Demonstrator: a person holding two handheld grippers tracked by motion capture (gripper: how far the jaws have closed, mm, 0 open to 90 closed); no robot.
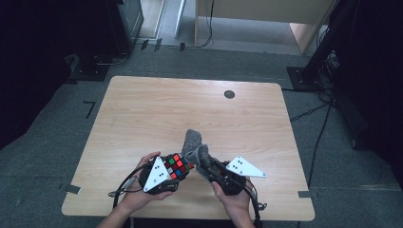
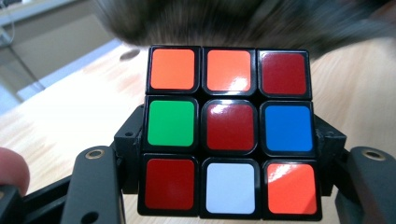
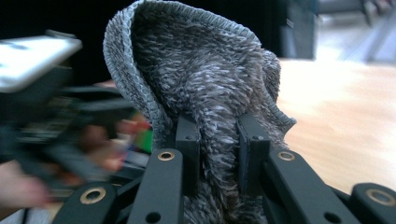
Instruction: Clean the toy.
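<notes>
Two grippers near front edge of light wooden tabletop [image 1: 142, 109]: left gripper [image 1: 177, 172] clamped on scrambled black-framed puzzle cube [image 2: 229, 131], right gripper [image 3: 218, 140] pinching fuzzy grey knitted sock [image 3: 205, 79], sock touching cube's right side, both lifted off tabletop.

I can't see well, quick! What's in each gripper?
Left gripper: shut on the puzzle cube.
Right gripper: shut on the grey cloth.
</notes>
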